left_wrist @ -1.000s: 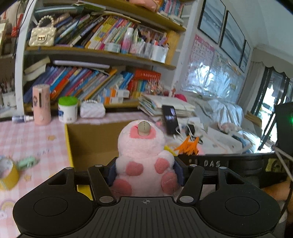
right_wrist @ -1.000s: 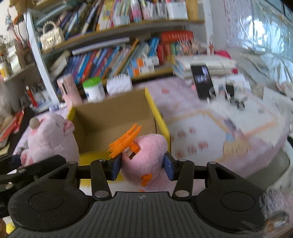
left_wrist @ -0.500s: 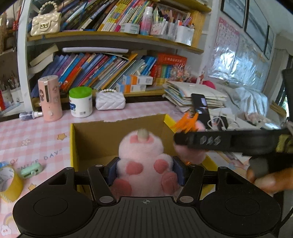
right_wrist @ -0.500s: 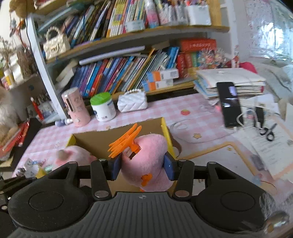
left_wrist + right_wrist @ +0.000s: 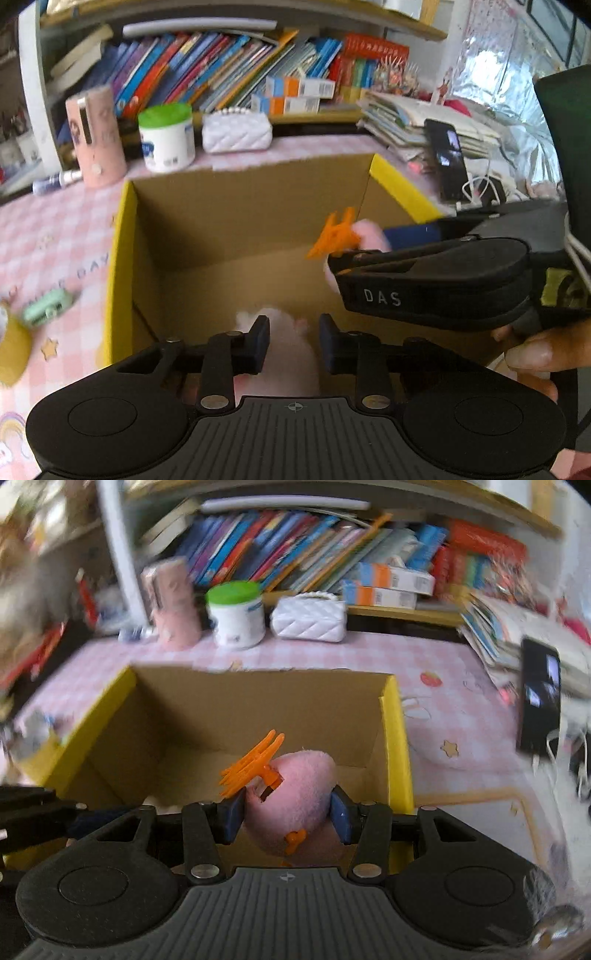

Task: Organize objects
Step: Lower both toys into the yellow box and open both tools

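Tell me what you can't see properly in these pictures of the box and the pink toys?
- Pink plush toy, left wrist view: blurred, mostly hidden behind the left hand-held gripper; its face is unseen.
- Cardboard box floor, right wrist view: near part covered by the right hand-held gripper and its orange-crested plush toy.
- Book titles, both views: too blurred.

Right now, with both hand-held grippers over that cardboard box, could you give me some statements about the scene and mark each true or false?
1. The right hand-held gripper grips a pink plush with an orange comb. True.
2. The cardboard box has blue edges. False: yellow.
3. The white jar has a green lid. True.
4. The white quilted purse lies inside the box. False: it sits behind it, by the jar.
5. A phone lies right of the box. True.
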Available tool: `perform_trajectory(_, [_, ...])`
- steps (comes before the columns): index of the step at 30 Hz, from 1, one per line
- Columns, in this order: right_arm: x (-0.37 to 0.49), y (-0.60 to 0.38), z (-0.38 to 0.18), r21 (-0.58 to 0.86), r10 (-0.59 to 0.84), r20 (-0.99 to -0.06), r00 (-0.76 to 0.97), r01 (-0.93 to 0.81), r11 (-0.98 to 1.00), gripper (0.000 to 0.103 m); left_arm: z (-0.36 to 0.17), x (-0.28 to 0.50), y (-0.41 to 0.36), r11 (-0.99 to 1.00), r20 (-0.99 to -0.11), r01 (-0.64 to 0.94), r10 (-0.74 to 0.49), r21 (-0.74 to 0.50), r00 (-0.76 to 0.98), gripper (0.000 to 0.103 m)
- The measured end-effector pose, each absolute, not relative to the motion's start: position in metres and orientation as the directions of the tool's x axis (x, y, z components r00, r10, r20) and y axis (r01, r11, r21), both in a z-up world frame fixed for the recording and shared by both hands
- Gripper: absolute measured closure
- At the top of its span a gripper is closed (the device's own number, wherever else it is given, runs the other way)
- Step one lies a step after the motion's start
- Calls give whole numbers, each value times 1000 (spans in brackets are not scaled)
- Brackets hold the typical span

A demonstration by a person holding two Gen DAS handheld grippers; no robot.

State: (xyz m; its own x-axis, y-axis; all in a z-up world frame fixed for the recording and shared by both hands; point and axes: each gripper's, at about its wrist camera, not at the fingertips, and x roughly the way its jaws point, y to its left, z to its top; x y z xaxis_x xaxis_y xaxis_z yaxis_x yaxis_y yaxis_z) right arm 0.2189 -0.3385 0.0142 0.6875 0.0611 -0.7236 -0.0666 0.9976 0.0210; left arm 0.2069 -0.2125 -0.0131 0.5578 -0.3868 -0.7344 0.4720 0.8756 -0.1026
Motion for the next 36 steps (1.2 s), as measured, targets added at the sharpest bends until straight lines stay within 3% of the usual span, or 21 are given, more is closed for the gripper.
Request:
perform_trajectory(3, [219,-329,7,-77,22,-717,697,-110,991,56,-18,206,-214,882,-743,463,-369,-90,558,76])
perform_trajectory(6, [222,-330,6,-79,26,-723,690,-121,990,53,-19,204,-215,888,-740,454,-354,-73,573,75])
perform_trajectory(8, [222,-330,6,-62,50,-727,685,-138,989,43,-20,202,-216,889,-736,455,-345,-56,583,73])
perform_trajectory(12, [221,-332,8,-37,87,-722,687,-164,986,39,-19,198,-219,883,-733,468,-341,-35,589,70])
perform_trajectory(20, [223,-332,9,-25,115,-721,683,-191,981,39,-7,193,-221,902,-685,432,-315,-1,656,32])
perform_trajectory(25, [222,-333,9,-20,120,-718,686,-192,981,38,-2,181,-220,896,-644,441,-310,47,699,28])
perform_trajectory(29, [223,-334,9,-5,127,-710,693,-186,982,39,-2,171,-218,895,-632,440,-300,71,714,19])
perform_trajectory(36, [221,-338,12,15,125,-689,714,-158,987,38,9,165,-210,911,-626,402,-261,92,735,18])
